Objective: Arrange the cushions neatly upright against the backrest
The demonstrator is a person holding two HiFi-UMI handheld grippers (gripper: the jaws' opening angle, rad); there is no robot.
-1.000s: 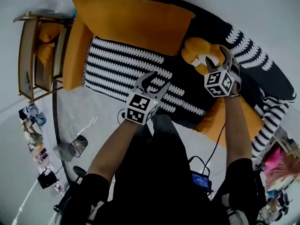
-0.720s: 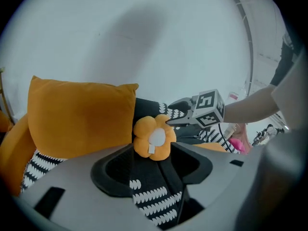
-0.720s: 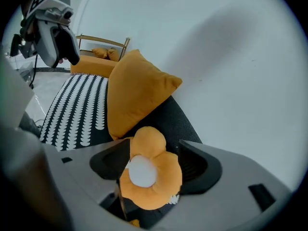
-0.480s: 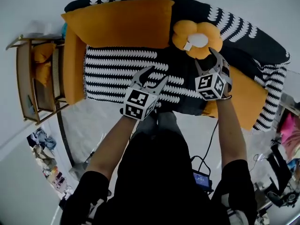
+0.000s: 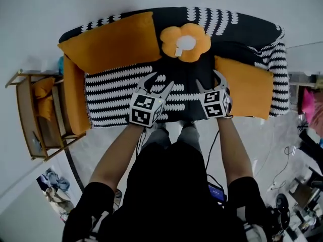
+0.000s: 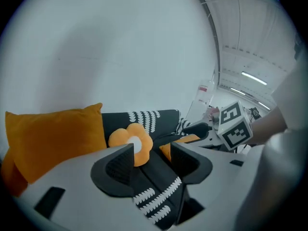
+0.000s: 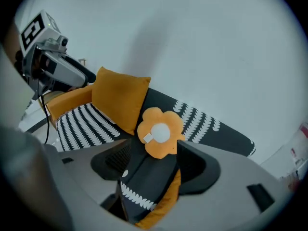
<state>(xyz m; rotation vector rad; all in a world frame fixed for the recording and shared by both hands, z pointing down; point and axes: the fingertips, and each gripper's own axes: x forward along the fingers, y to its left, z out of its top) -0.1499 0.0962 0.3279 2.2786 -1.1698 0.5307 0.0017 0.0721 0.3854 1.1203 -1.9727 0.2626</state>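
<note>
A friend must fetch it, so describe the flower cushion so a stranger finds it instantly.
Find the patterned sofa. Midway along its backrest leans the flower cushion, right of the big orange cushion. Unlike that plain rectangle, it has petals and a white centre.

A home living-room corner: a sofa (image 5: 237, 29) with cushions (image 5: 108, 42) against a white wall (image 5: 45, 4), a wooden shelf (image 5: 28, 115) beside it.

Matt orange cloth on the big cushion (image 5: 108, 42), soft plush flower cushion (image 5: 185, 43), black-and-white cloth sofa cover (image 5: 121, 87), wooden side rack (image 5: 24, 116), left tongs (image 6: 151, 150) matt ribbed plastic
</note>
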